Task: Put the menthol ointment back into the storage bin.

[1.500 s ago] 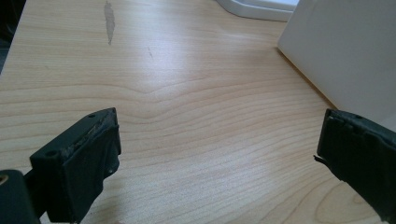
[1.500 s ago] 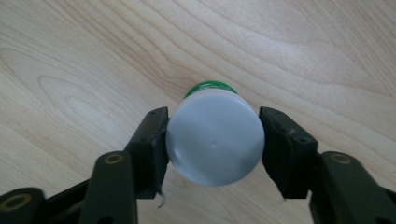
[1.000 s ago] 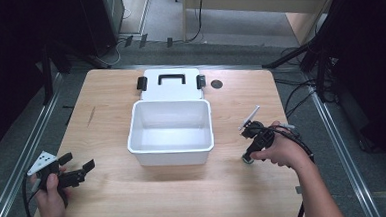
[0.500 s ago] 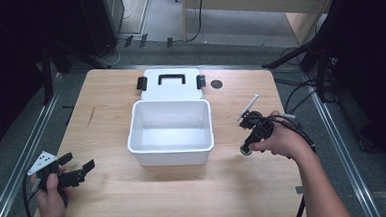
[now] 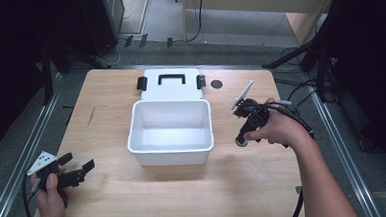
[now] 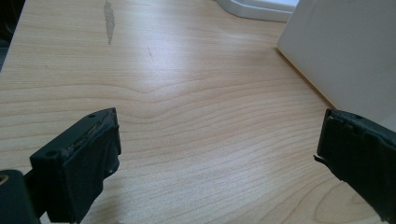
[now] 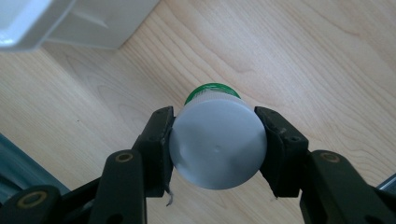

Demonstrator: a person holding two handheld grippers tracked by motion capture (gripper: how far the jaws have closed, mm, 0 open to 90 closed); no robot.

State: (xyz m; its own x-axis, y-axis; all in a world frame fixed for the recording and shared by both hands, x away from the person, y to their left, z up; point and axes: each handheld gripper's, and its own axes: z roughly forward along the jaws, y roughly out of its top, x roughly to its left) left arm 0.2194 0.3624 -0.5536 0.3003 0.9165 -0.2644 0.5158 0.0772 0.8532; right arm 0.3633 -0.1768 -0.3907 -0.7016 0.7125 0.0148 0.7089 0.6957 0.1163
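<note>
Wooden surface (image 5: 111,118) with an open white bin (image 5: 171,131) near its centre, taken here as the landmark. Behind the bin, touching its far rim, lies the white lid (image 5: 171,84) with a black handle and two black latches; a small dark round disc (image 5: 216,83) sits on the wood just beside the lid's right corner. To the right of the bin, the right claw (image 5: 243,134) is clenched on a small grey cylindrical bottle (image 7: 217,140) with a green band at its far end — the jaws press its two sides, and the bottle hangs above the wood, near the bin's right wall but apart from it. Whether it touches the wood cannot be told. Well to the left of the bin's front corner, the left claw (image 5: 77,167) is released — jaws spread wide over bare wood, nothing between them, the bin's white wall showing beyond the right-hand jaw in the left gripper view
</note>
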